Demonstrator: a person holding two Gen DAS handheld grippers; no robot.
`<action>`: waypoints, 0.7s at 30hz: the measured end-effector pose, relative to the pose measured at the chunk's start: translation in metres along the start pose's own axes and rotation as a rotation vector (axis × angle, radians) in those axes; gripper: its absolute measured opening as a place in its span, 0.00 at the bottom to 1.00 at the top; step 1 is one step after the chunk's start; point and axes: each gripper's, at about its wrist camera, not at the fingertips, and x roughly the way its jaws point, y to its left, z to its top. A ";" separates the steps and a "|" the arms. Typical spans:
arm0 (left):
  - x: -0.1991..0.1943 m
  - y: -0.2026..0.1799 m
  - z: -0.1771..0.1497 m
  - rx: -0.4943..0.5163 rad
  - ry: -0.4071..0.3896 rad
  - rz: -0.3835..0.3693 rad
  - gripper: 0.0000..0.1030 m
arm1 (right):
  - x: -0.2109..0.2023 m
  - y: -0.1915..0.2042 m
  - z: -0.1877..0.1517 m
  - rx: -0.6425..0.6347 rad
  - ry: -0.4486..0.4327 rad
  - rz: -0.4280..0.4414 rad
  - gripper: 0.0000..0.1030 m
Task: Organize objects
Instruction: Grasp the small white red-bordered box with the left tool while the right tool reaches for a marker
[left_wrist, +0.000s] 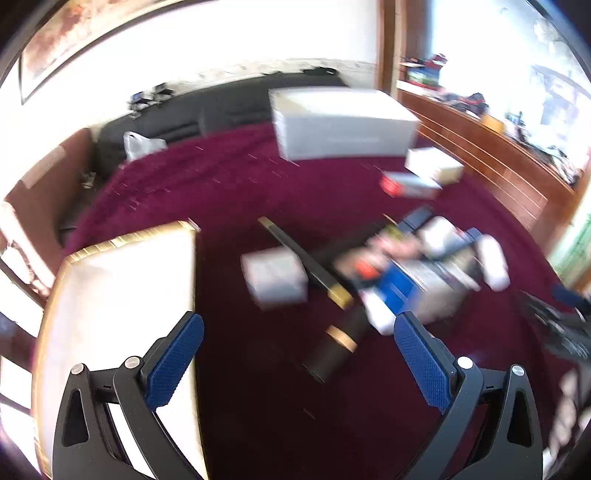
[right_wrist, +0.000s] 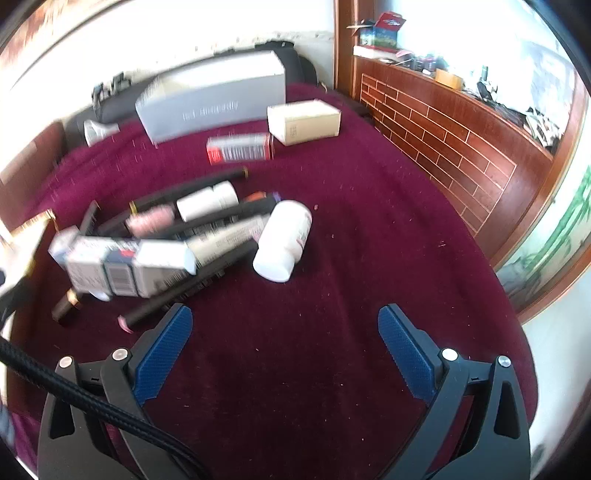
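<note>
Both claws tilt downward over the maroon cloth (right_wrist: 332, 221), spread wide and holding nothing: the left gripper (left_wrist: 299, 325) above a black gold-banded tube (left_wrist: 334, 350), the right gripper (right_wrist: 285, 314) above bare cloth. Just beyond lies one white bottle (right_wrist: 282, 240) beside a blurred heap of tubes and cartons. Farther back, three boxes: red-and-white (right_wrist: 240, 148), cream (right_wrist: 303, 122), large grey (right_wrist: 214, 99).

2 wrist views, down over cloth (right_wrist: 332, 258)

Your stock: matt maroon cloth (right_wrist: 332, 221); glossy white plastic bottle (right_wrist: 282, 240); cardboard box (right_wrist: 303, 122); polished wood panelling (right_wrist: 443, 147).
</note>
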 end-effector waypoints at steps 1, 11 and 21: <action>0.008 0.006 0.014 -0.022 0.018 -0.020 0.98 | -0.002 -0.002 0.002 0.014 -0.008 0.022 0.98; 0.104 0.035 0.044 -0.211 0.261 -0.142 0.95 | 0.003 0.011 -0.001 0.030 0.003 0.159 0.98; 0.062 0.026 0.014 -0.097 0.237 -0.404 0.63 | 0.004 0.011 0.004 0.030 0.025 0.205 0.98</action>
